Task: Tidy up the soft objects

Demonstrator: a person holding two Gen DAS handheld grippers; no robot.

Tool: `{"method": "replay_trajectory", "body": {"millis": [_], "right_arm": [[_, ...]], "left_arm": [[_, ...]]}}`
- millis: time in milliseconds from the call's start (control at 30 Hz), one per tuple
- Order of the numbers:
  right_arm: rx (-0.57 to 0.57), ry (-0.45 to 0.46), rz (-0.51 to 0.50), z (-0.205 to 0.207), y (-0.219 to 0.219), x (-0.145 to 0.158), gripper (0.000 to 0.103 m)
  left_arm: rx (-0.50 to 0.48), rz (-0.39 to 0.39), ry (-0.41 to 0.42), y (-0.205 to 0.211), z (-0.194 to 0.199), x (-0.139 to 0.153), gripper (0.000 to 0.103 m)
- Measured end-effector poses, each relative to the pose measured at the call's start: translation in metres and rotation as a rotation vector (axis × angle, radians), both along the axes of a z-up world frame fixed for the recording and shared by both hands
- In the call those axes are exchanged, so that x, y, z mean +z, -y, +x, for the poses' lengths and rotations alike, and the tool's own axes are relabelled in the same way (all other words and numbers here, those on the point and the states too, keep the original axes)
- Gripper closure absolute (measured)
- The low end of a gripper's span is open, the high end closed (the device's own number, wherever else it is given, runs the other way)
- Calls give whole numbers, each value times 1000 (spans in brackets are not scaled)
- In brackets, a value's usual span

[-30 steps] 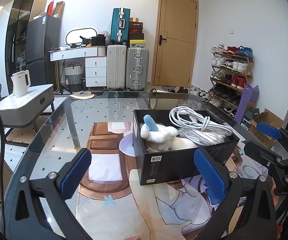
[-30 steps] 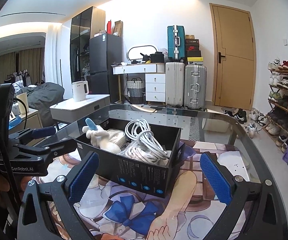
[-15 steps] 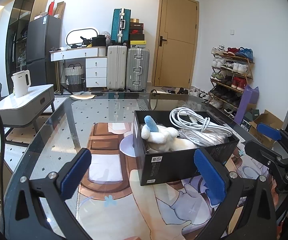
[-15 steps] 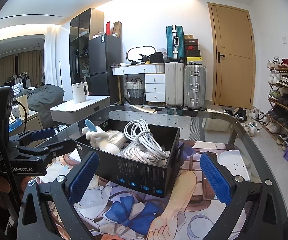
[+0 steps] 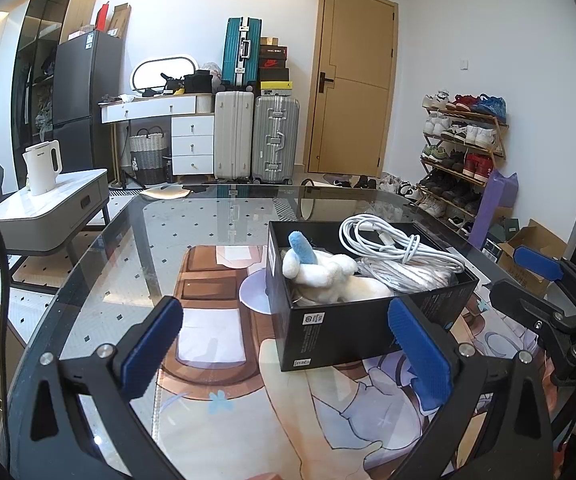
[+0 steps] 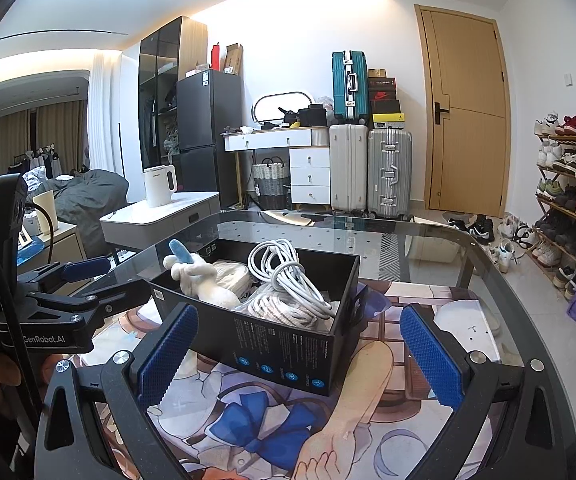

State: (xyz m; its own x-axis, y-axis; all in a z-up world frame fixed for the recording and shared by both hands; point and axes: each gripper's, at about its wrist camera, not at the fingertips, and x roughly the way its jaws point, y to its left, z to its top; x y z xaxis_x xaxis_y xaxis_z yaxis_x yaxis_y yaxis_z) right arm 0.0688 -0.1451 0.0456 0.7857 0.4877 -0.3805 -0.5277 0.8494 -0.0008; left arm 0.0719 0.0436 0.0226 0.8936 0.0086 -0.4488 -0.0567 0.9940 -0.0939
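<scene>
A black cardboard box (image 5: 344, 332) (image 6: 288, 344) stands on the glass table. Inside lie a white plush toy with a blue ear (image 5: 324, 272) (image 6: 199, 276) and coiled white cables (image 5: 392, 244) (image 6: 283, 280). My left gripper (image 5: 283, 348) hovers open in front of the box's near-left corner, nothing between its blue pads (image 5: 418, 352). My right gripper (image 6: 296, 352) is open too, its pads straddling the box's near side without touching it. Each gripper shows in the other's view: the right one (image 5: 544, 292) at the right edge, the left one (image 6: 75, 284) at the left.
The round glass table (image 5: 127, 248) has a printed cartoon mat (image 5: 215, 336) under it. A white side table with a kettle (image 5: 43, 166) stands to the left. Suitcases (image 5: 255, 136), a door and a shoe rack (image 5: 460, 152) line the far walls.
Both views have barely shifted; the box sits a touch lower in the right wrist view. Both grippers stay open and the box's contents have not moved.
</scene>
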Motion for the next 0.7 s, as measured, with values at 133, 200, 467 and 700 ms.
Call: {"method": "replay_trajectory", "body": {"millis": [133,200,467,700], "right_arm": [[0,-1,0,0,0,0,1],[0,-1,0,0,0,0,1],[1,0,0,0,0,0,1],[1,0,0,0,0,0,1]], "left_arm": [[0,-2,-2,0,0,1,0],[0,-1,-2,0,0,1,0],[-1,8,-3,0,0,3,0],[-1,7,-2,1,0,3,0]]}}
